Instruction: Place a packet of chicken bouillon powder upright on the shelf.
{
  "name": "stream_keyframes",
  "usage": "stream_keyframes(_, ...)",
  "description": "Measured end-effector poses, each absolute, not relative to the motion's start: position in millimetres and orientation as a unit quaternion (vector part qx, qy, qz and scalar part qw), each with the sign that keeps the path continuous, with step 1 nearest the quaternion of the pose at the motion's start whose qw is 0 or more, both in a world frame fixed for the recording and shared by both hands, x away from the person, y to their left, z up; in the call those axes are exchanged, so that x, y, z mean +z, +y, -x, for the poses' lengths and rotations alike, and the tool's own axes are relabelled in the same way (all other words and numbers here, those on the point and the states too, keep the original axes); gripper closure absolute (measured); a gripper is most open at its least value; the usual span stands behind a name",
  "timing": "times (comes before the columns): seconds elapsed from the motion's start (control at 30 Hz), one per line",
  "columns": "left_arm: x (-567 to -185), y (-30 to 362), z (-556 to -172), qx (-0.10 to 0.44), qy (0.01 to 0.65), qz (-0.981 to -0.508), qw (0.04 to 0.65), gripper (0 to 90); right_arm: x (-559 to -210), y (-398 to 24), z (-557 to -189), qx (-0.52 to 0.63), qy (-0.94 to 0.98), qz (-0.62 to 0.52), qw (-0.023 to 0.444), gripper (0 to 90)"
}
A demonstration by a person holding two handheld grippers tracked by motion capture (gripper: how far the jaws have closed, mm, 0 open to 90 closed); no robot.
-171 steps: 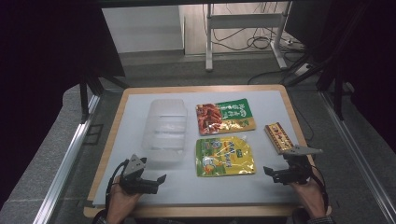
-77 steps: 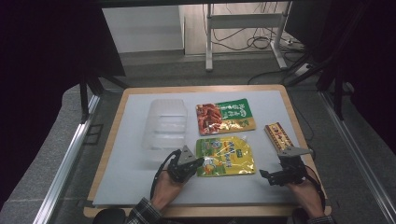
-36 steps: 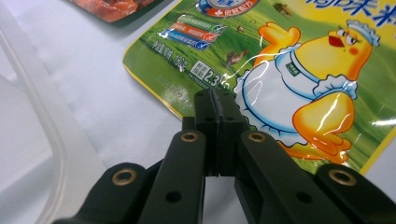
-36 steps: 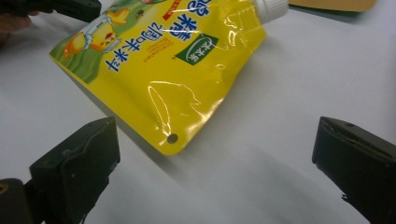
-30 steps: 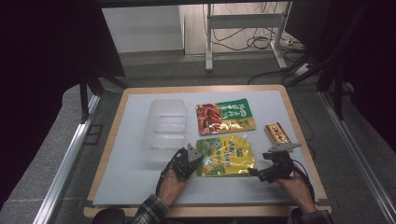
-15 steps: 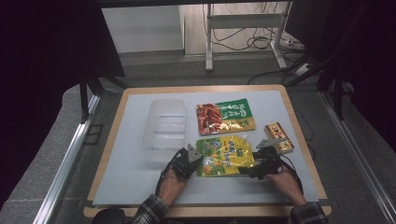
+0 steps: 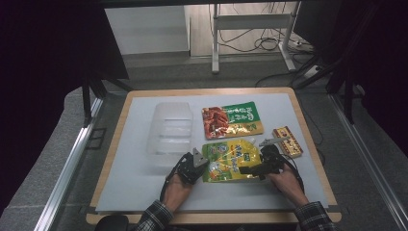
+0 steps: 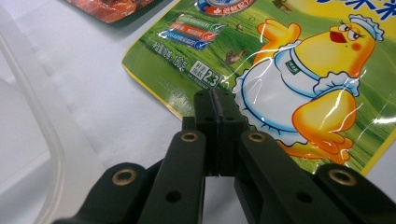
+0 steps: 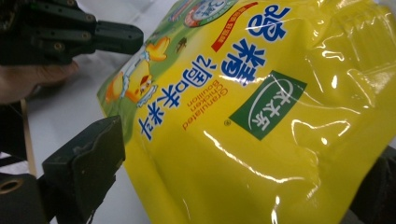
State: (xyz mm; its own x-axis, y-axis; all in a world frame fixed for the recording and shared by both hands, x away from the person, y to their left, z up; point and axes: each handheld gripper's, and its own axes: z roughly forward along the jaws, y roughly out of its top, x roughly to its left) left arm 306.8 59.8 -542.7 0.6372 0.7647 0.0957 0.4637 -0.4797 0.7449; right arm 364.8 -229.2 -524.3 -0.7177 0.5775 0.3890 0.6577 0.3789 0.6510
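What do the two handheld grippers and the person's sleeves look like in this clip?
Both the left gripper and the right gripper are black, each with a grey three-cornered plate on top and a dark cable trailing back. The left gripper's fingers are flat black blocks on linked arms with brass-coloured rivets. The sleeves are dark plaid.

Two flat food pouches lie on the table [image 7: 144, 192]: one yellow pouch [image 7: 230, 160] near its front edge; one red-and-green pouch [image 7: 232, 120] behind it. One clear plastic container [image 7: 169, 127] toward the left edge; one small brown box [image 7: 287, 141] toward the right edge; two grippers.
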Motion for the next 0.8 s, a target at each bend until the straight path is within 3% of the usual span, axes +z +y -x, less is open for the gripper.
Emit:
stream_keyframes(0.3,-543,63,-307,0.206,0.373,-0.828,0.364,89.9,-513,-220,-368,-0.436,-0.809,0.390,0.060,5.4)
stream_keyframes(0.4,-542,64,-306,0.208,0.374,-0.826,0.367,89.8,-507,-218,-365,-0.430,-0.812,0.394,0.029,21.2)
stream_keyframes(0.43,-542,65,-306,0.209,0.375,-0.825,0.368,89.7,-503,-219,-364,-0.436,-0.807,0.398,0.018,36.4)
stream_keyframes(0.47,-542,64,-306,0.212,0.374,-0.824,0.368,89.7,-503,-219,-364,-0.436,-0.807,0.398,0.018,36.4)
stream_keyframes(0.57,-542,64,-301,0.232,0.363,-0.824,0.368,84.7,-497,-228,-365,-0.472,-0.782,0.406,0.036,58.5)
stream_keyframes(0.8,-539,70,-296,0.231,0.360,-0.822,0.375,76.9,-498,-235,-367,-0.485,-0.769,0.411,0.062,69.8)
